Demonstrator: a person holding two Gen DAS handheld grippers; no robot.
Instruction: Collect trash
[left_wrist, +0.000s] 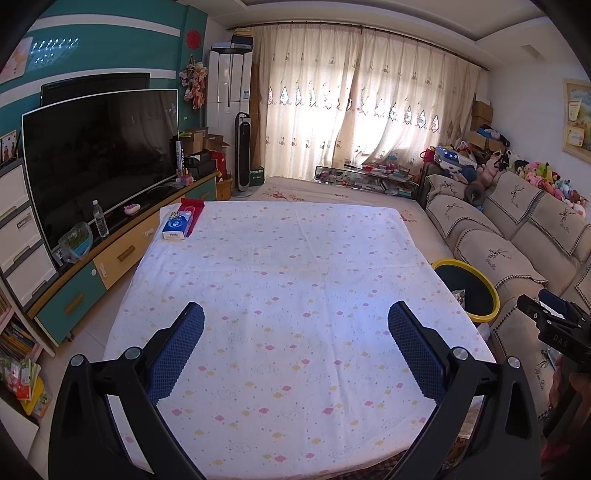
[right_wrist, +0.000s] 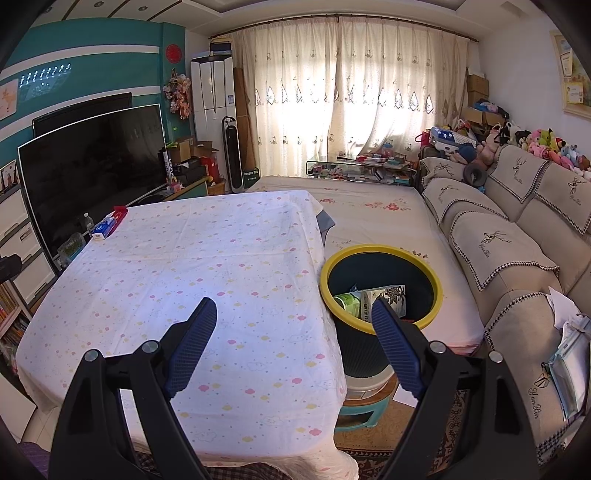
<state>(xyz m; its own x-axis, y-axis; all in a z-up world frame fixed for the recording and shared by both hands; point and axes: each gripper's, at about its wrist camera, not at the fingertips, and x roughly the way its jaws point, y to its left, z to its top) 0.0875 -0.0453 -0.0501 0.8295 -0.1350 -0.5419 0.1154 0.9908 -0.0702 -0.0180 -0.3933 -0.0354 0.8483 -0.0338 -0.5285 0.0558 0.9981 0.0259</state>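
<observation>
Left gripper (left_wrist: 295, 317): jaws stand wide apart, nothing between them. Its blue textured pads (left_wrist: 177, 354) hang above the near part of the table (left_wrist: 280, 258), which is covered by a white cloth printed with small pink and yellow clouds. No contact with the cloth can be confirmed.

Right gripper (right_wrist: 293, 315): jaws likewise spread wide and empty. The left pad sits over the table's near right corner; the right pad (right_wrist: 397, 350) overlaps the near rim of the trash bin (right_wrist: 436, 280) in the view, though whether it touches cannot be told.

Trash bin: dark, yellow-rimmed, standing just beside the table's right edge, between table and sofa (right_wrist: 517, 236). Inside lie a green packet (right_wrist: 347, 301) and a patterned carton (right_wrist: 386, 297).

Far left corner of the table: a blue tissue pack (left_wrist: 176, 225) against a red box (left_wrist: 194, 210).
</observation>
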